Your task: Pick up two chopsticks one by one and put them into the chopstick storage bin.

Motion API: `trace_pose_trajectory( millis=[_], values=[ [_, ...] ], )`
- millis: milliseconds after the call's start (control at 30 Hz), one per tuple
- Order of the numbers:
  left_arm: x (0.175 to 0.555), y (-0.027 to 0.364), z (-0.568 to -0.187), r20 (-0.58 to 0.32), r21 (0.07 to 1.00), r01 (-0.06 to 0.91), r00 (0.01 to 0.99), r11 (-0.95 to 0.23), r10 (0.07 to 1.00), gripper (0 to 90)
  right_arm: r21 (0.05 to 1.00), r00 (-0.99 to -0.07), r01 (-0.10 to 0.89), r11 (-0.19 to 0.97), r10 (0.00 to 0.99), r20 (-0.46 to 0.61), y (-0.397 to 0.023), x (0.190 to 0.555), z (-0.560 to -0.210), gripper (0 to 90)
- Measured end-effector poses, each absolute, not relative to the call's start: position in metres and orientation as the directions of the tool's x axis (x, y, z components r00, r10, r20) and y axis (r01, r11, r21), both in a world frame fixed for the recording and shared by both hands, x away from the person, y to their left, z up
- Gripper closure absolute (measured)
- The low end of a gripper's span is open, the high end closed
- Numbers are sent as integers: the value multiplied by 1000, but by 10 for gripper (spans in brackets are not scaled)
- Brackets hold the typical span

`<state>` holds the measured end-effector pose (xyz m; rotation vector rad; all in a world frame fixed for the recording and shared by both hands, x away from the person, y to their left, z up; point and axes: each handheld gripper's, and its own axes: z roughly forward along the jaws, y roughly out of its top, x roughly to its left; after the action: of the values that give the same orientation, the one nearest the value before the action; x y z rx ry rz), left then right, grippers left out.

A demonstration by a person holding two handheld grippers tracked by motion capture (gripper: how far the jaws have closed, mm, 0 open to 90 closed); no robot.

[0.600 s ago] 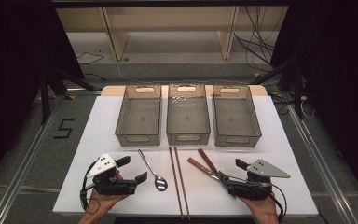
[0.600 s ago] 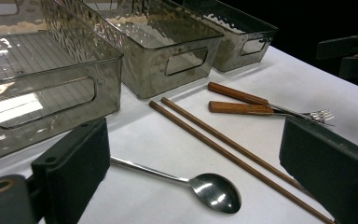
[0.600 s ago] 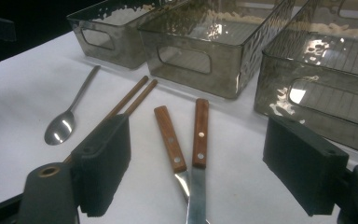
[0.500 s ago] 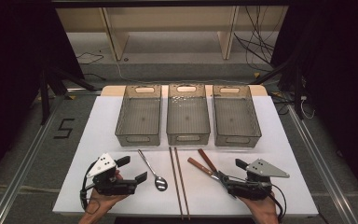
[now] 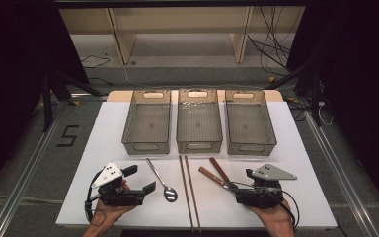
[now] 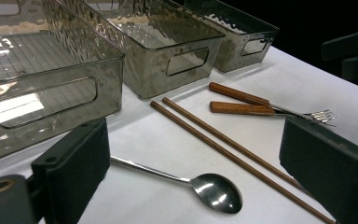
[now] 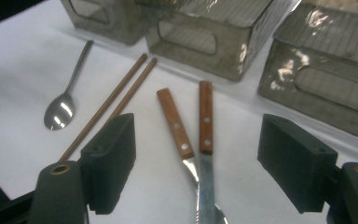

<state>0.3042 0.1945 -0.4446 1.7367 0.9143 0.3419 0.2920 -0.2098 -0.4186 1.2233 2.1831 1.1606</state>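
A spoon, a pair of chopsticks, and a wood-handled knife and fork are lying near the table's front edge, their long axes running roughly front to back, below three bins at the back. The left tongs are being held wide open and empty just beside the spoon's bowl. The right tongs are also being held open and empty, with the knife and fork lying between their jaws, judged the nearer pick.
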Motion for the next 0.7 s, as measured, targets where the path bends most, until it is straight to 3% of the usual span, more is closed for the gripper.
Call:
trace_pose_trajectory(
  millis=[700],
  values=[
    [304, 195, -444, -209, 906, 408, 661, -111, 721, 80, 609, -666, 605, 514, 745, 33, -137, 308, -413, 363]
  ],
)
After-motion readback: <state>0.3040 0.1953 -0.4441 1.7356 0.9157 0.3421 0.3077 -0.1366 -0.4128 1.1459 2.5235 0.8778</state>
